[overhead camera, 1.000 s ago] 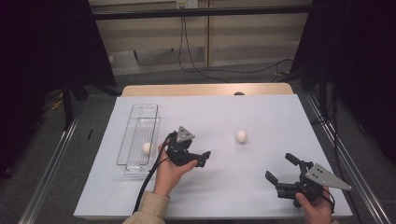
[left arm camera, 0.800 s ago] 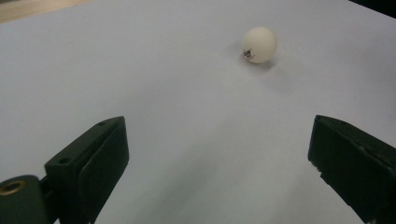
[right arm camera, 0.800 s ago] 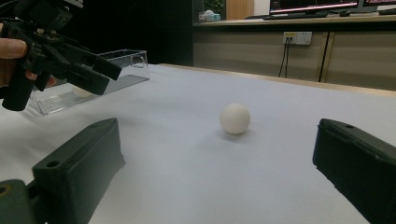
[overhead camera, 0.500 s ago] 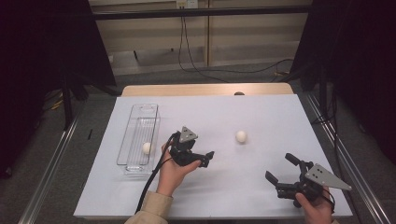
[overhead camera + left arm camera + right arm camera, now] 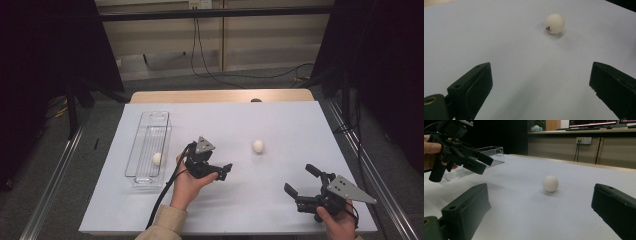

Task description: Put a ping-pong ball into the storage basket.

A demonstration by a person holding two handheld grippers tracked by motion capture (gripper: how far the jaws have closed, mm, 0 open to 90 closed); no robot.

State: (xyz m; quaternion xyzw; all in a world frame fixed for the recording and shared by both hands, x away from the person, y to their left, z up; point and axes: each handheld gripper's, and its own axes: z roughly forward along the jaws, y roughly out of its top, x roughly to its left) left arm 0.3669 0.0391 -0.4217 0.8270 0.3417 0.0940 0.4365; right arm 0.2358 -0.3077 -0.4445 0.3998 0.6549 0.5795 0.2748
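Since the earlier frames our left gripper (image 5: 221, 172) has slid away from the clear tray (image 5: 136, 170) toward the loose ball (image 5: 258, 146), while the right gripper (image 5: 303, 187) has kept its place.

From the high view, that ball lies alone on the white table (image 5: 280, 115), just beyond and to the right of the left gripper. A second ball (image 5: 157, 158) already sits inside the tray. The right gripper hovers nearer us than the loose ball, off to its right, jaws spread and empty.

In the left gripper view, the jaws stand wide apart, holding nothing, with the ball (image 5: 554, 23) ahead, slightly right of centre.

In the right gripper view, the ball (image 5: 550, 183) rests between the parted jaws but farther off.

We judge this to be the approach: next we must advance, straddle the ball, and close gently so it doesn't roll.
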